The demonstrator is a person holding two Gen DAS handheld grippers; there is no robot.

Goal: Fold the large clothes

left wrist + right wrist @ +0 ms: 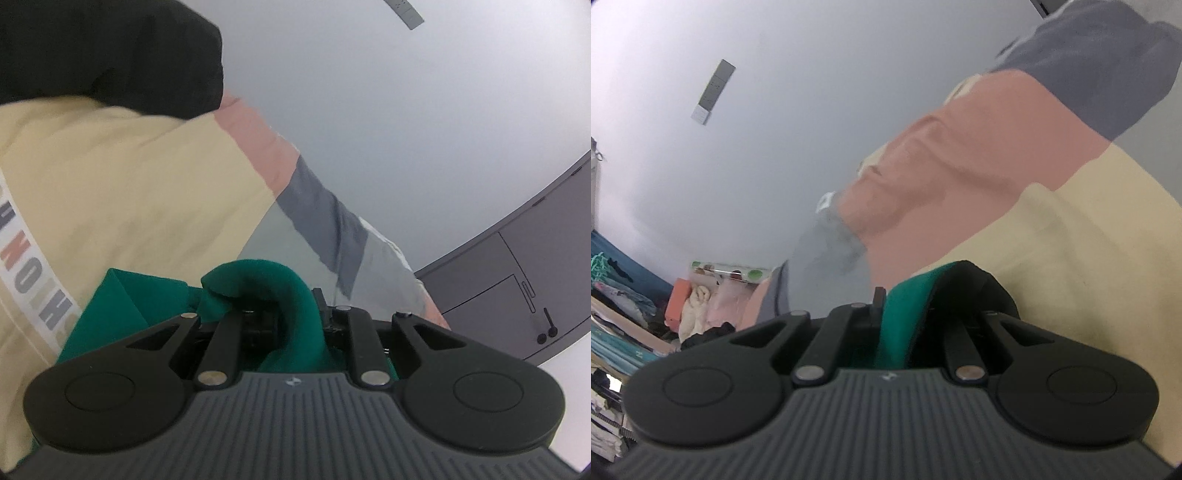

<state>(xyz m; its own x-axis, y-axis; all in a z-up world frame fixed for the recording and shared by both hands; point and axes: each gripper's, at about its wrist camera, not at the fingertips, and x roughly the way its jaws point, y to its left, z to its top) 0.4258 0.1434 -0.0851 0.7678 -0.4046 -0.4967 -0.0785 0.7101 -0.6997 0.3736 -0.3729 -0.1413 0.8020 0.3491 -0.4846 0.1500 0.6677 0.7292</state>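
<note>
A large colour-block sweatshirt has a cream body, a pink band, a grey band and a lettered white stripe. My left gripper is shut on its green hem, which bunches over the fingers and hides them. In the right wrist view my right gripper is shut on a fold of the same green hem. Beyond it lie the pink sleeve with its grey cuff and the cream body. Both views are blurred by motion.
Black cloth fills the upper left of the left wrist view. A pale grey surface spreads behind the garment, with a power strip on it. A grey cabinet stands at the right. Piled clothes and boxes crowd the right view's lower left.
</note>
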